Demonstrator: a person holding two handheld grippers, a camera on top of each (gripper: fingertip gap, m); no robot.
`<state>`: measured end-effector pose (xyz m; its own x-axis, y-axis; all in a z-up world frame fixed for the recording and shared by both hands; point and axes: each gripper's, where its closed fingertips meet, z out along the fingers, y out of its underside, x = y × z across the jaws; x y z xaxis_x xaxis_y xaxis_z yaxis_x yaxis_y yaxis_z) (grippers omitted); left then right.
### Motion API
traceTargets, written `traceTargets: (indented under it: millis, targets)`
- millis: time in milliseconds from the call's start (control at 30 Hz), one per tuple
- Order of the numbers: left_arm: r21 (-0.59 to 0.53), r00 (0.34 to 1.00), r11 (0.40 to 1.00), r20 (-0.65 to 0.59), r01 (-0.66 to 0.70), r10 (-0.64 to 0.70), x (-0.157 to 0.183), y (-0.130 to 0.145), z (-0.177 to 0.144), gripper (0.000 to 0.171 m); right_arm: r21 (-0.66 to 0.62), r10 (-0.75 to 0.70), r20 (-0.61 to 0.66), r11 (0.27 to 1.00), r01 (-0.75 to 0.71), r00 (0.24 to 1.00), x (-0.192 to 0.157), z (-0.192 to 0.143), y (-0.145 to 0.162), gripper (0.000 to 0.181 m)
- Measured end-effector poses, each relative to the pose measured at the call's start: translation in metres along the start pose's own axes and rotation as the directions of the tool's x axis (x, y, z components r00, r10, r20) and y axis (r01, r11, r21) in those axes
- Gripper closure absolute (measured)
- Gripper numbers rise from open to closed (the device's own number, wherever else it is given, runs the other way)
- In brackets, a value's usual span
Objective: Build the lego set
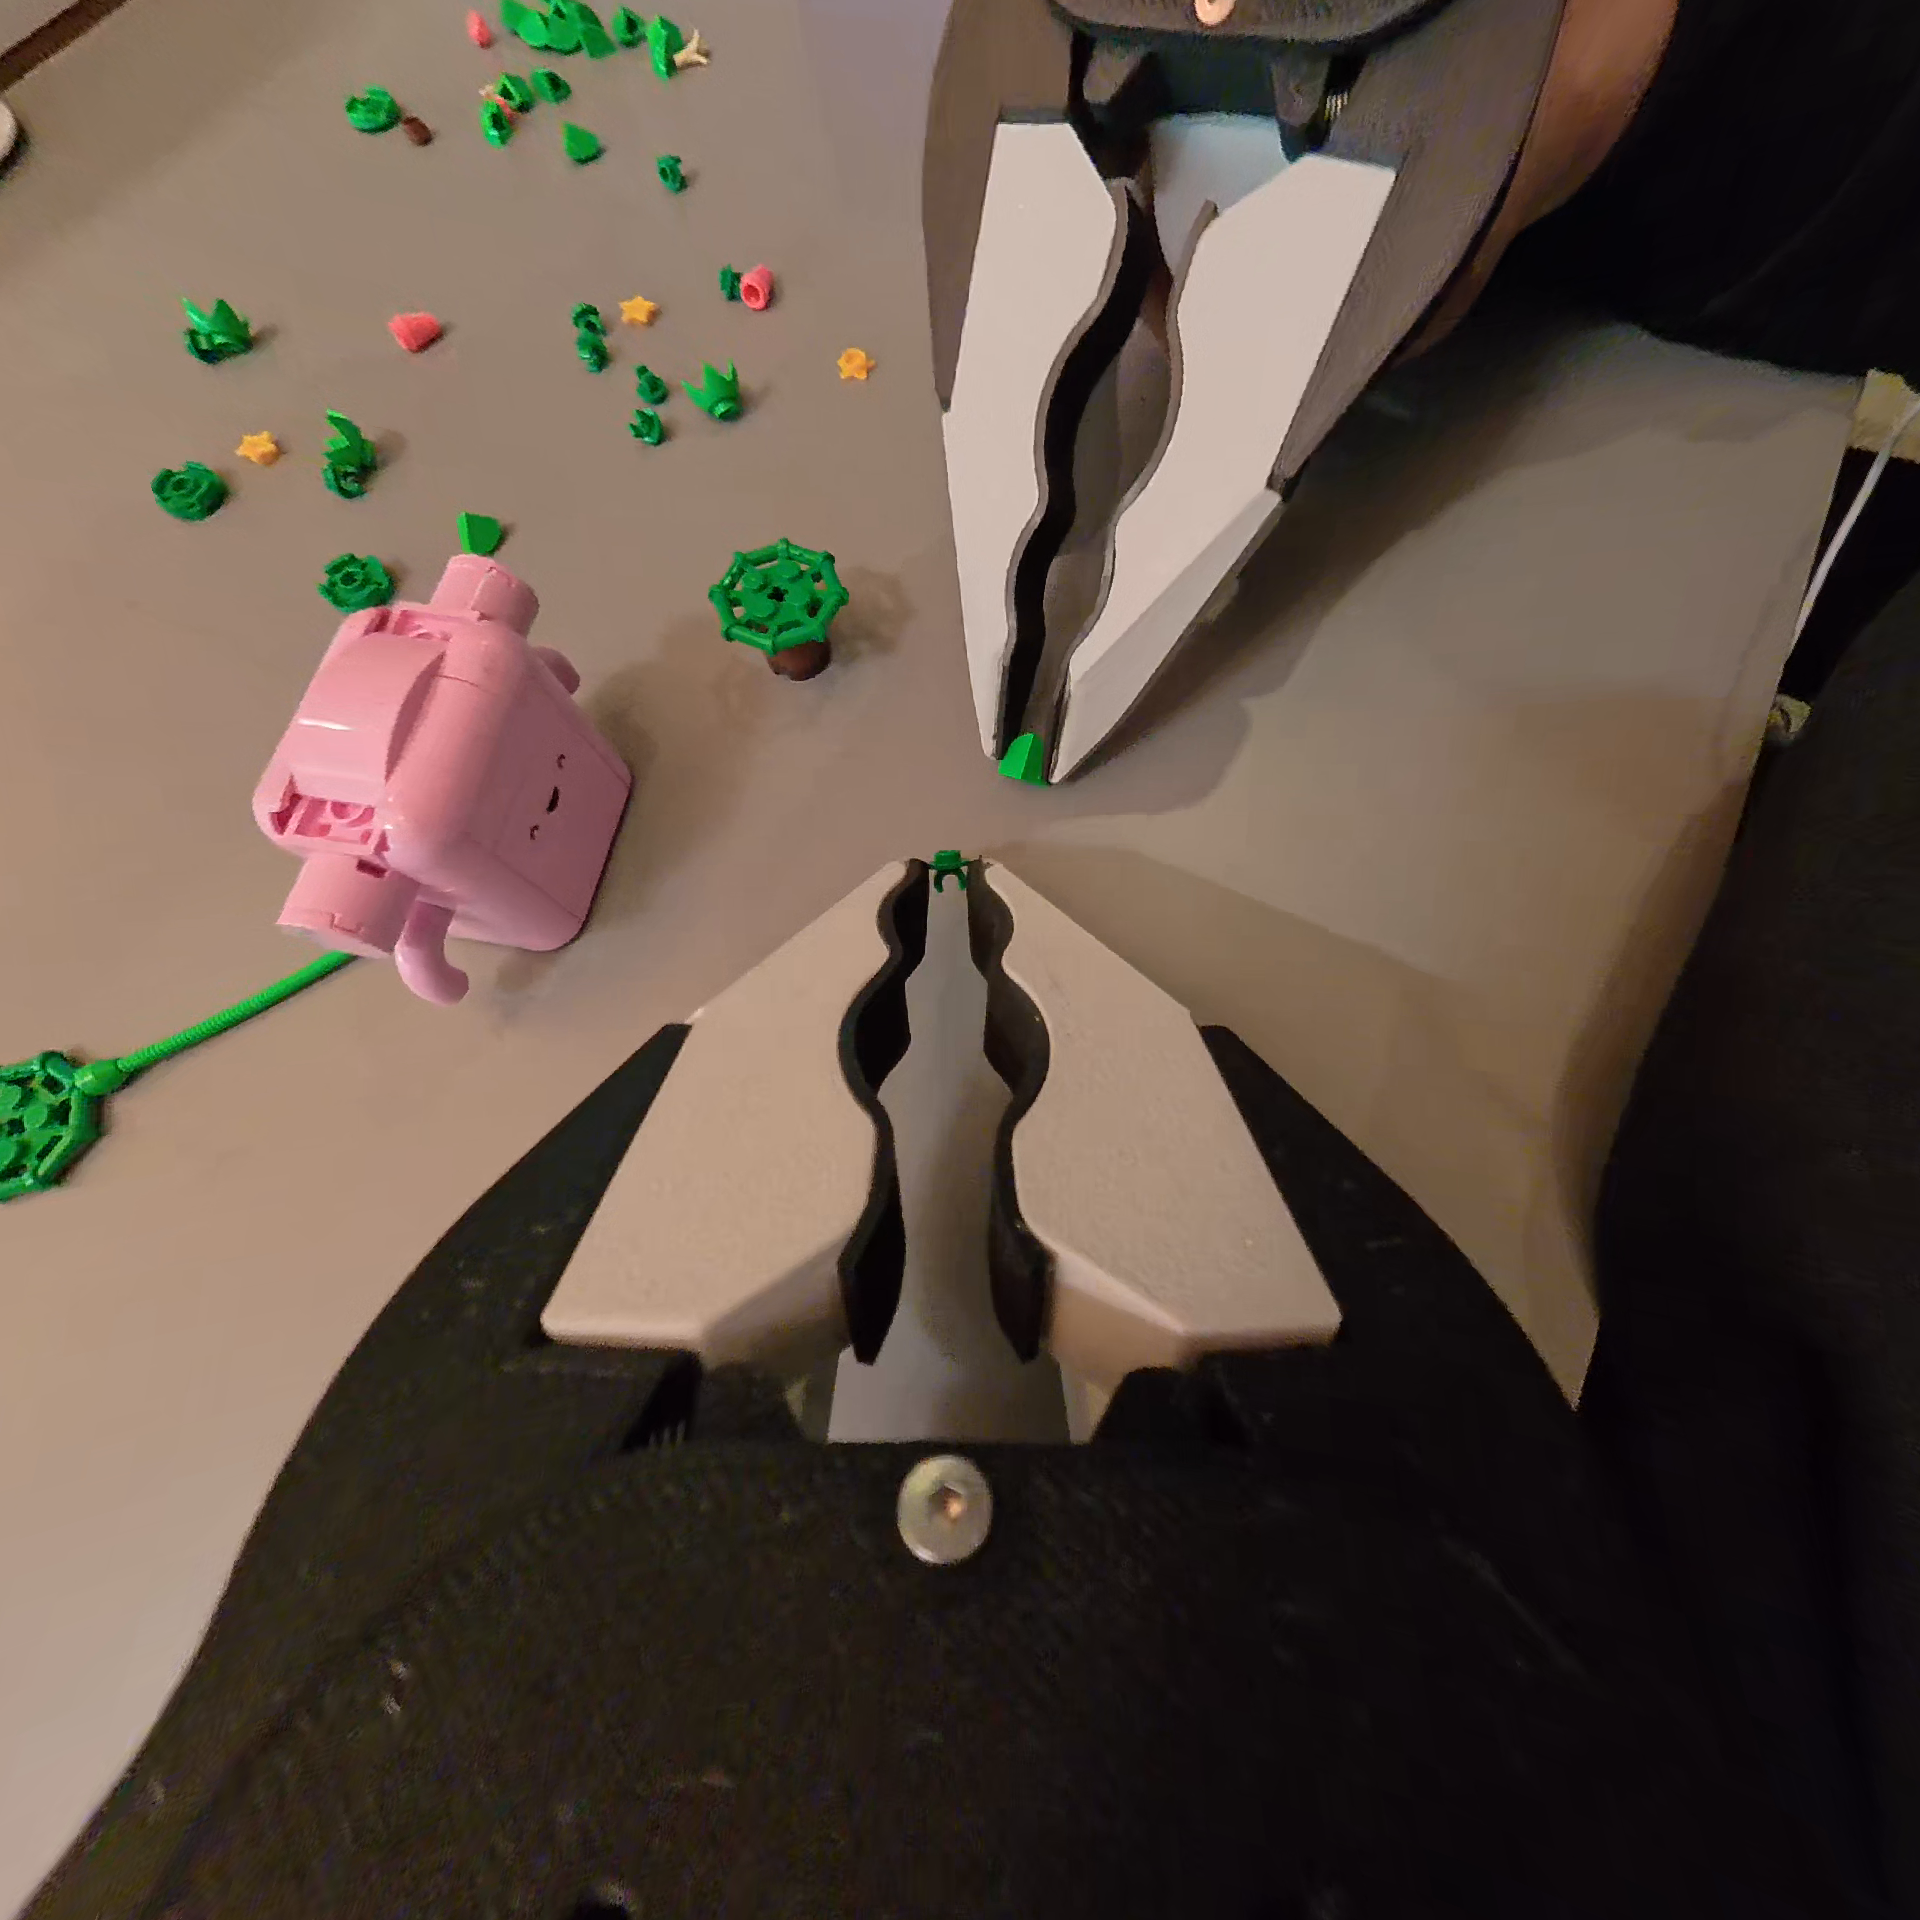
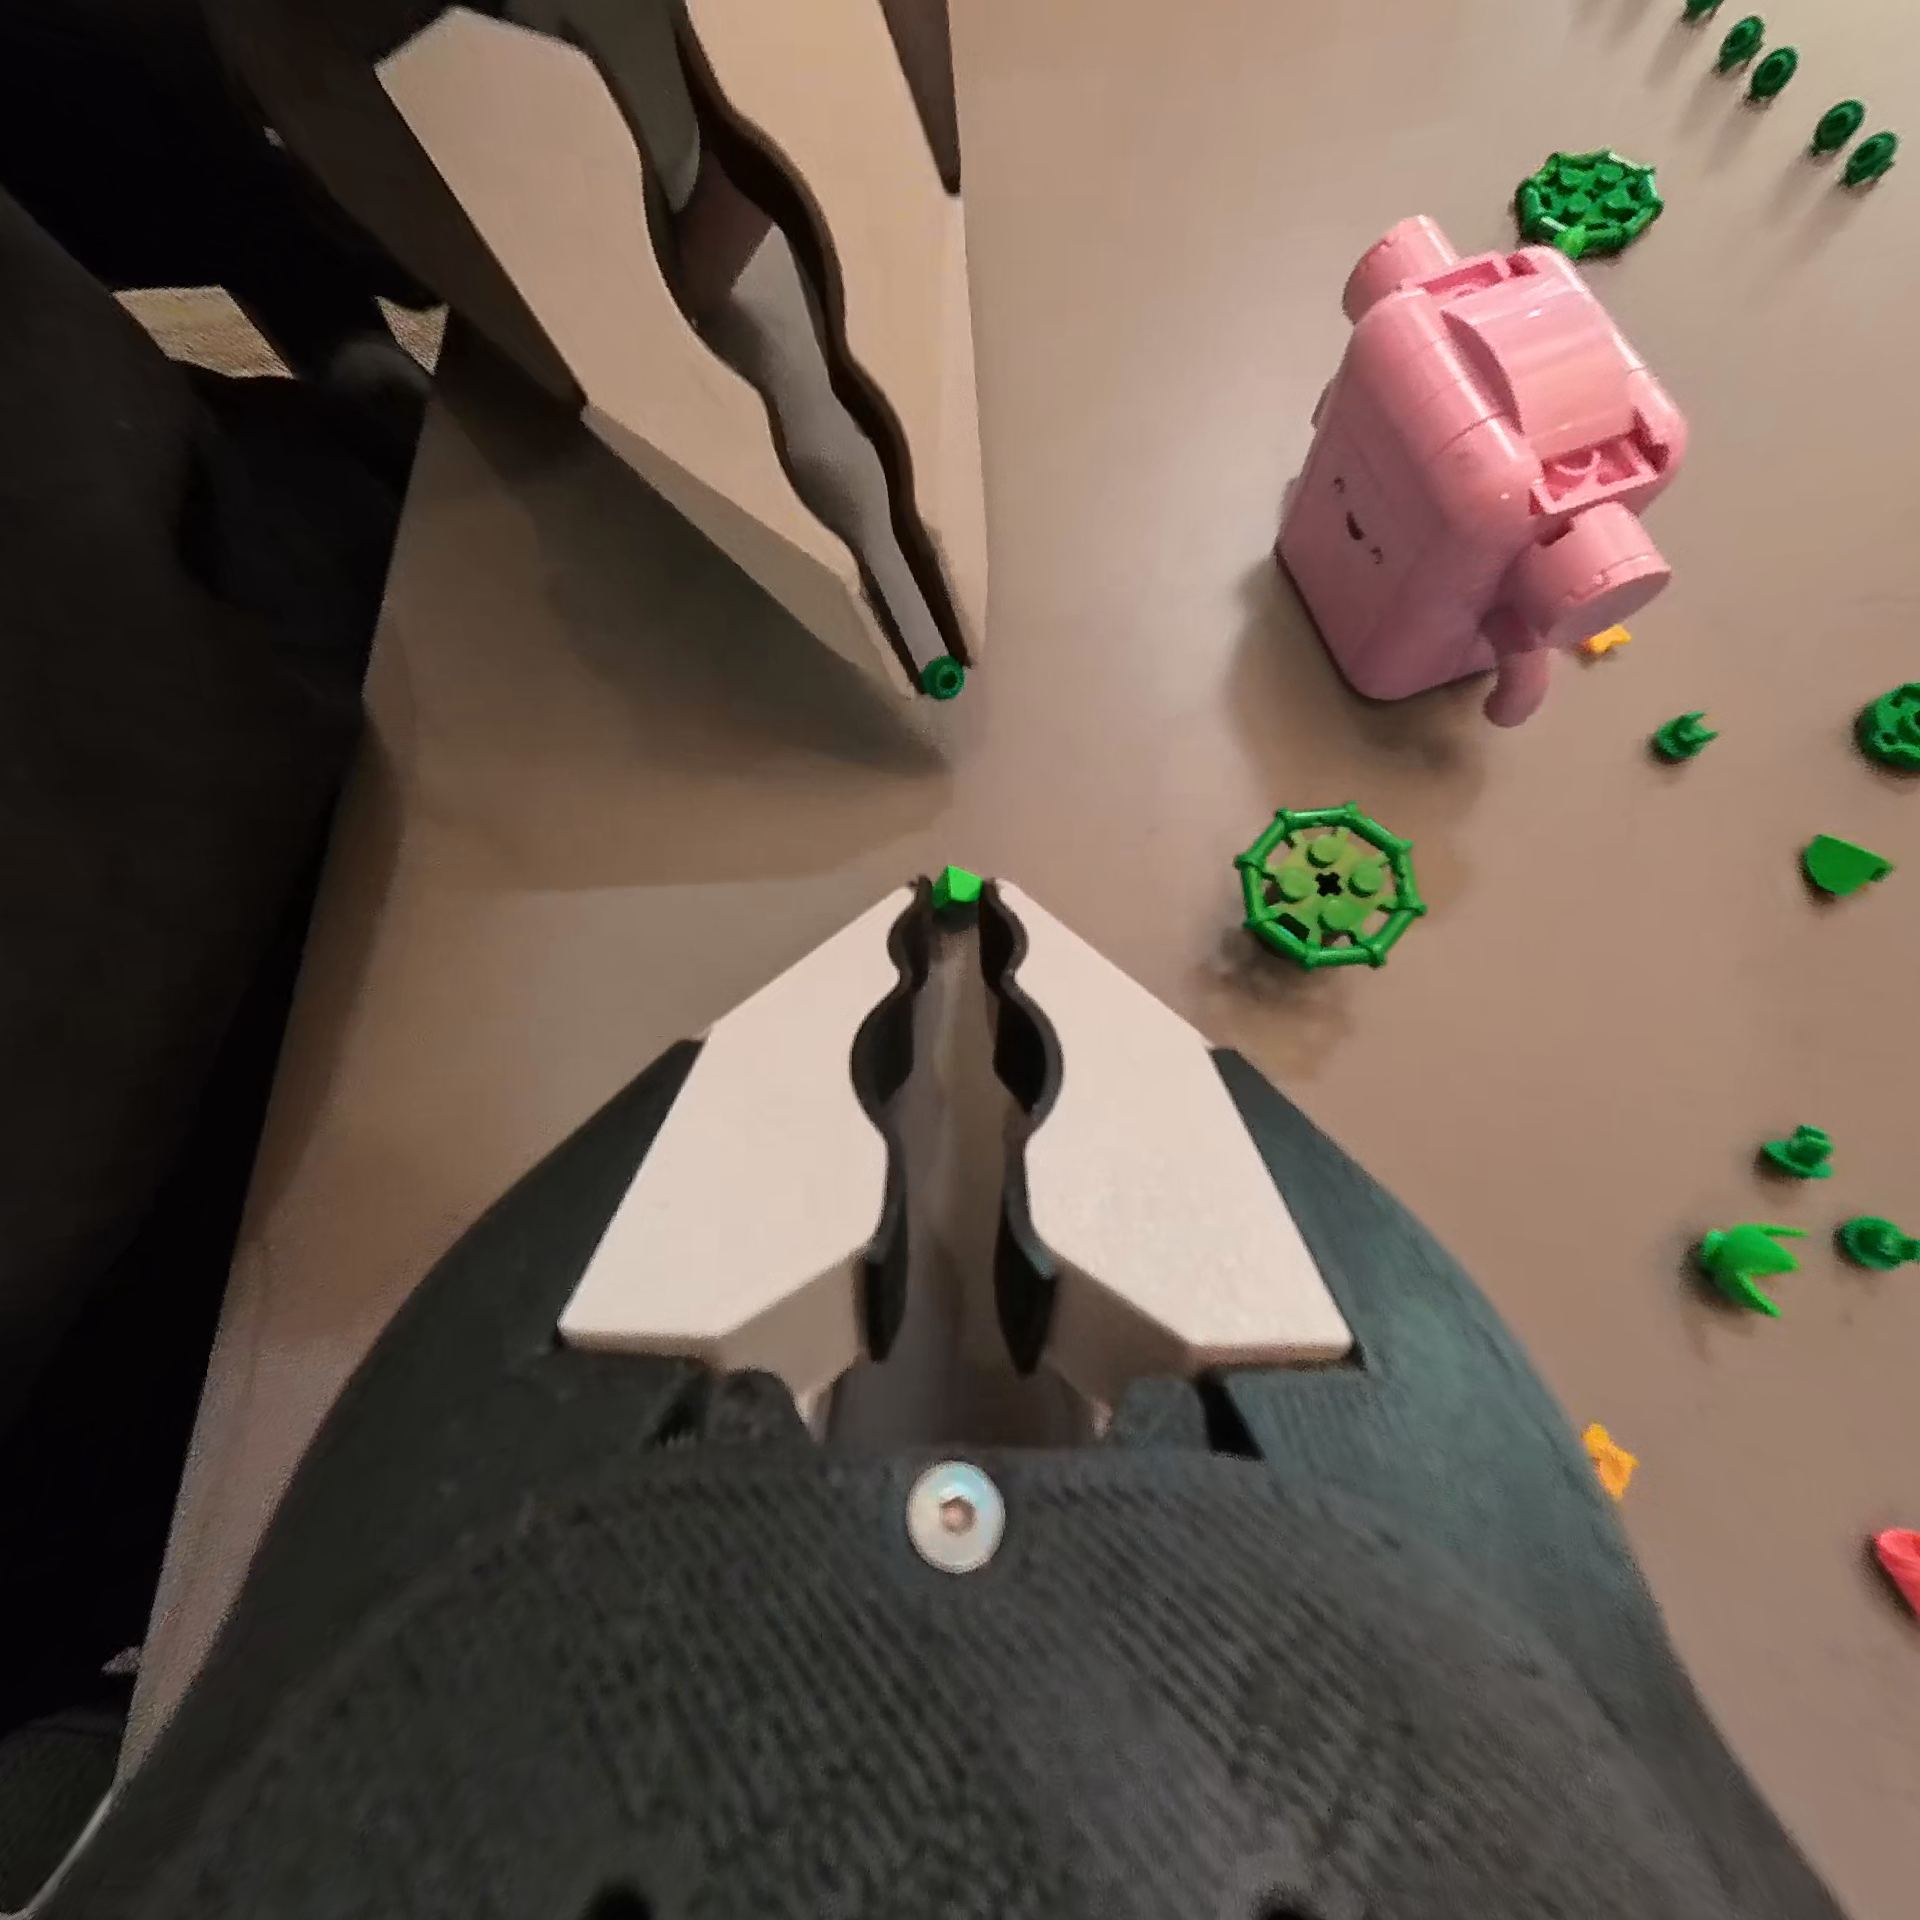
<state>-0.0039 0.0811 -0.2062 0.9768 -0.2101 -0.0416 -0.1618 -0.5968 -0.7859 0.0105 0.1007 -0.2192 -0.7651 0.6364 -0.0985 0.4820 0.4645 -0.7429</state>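
A: What has each claw got?

B: The left gripper (image 1: 948, 871) is pinched on a tiny green stud piece (image 1: 948, 869) right at its fingertips. The right gripper (image 2: 954, 891) is clamped on a small green leaf piece (image 2: 956, 889). The two tips face each other, close but apart, above the table (image 1: 1351, 831).

A: Which way do the pieces point?

B: The leaf's narrow end points up out of the right gripper's tips in the left wrist view (image 1: 1023, 756). From the right wrist view the stud piece (image 2: 943, 677) shows its round end toward that camera; its fine shape is too small to tell, probably a little clip-stem.

A: And the rest of the set?

B: A pink block figure (image 1: 436, 769) lies tipped on its side to the left, its long axis running near to far. A green wheel-like web piece (image 1: 779, 597) stands on a brown base (image 1: 798, 661) between the figure and the right gripper. Loose green leaves, stars and pink bits lie scattered farther left.

A: The surface?

B: Plain grey tabletop, with dark surroundings past its right edge.
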Motion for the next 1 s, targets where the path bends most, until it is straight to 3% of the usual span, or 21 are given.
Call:
traceTargets:
  millis: [167, 400, 1000]
  targets:
    - [0.025, 0.999, 0.999, -0.008, 0.04, -0.039, -0.003, -0.002, -0.003, 0.167, -0.036, -0.03, -0.046, 0.999, 0.029, 0.998, 0.003, -0.01, 0.001, 0.174]
    - [0.011, 0.999, 0.999, -0.005, 0.036, -0.036, -0.003, 0.0, -0.001, 0.167, -0.186, -0.059, -0.105, 0.982, 0.038, 0.993, 0.006, -0.022, 0.02, 0.174]
    - [0.002, 0.999, 0.999, -0.008, 0.044, -0.044, -0.004, 0.001, -0.001, 0.167, -0.162, -0.096, -0.064, 0.983, 0.085, 0.993, -0.006, -0.008, 0.01, 0.169]
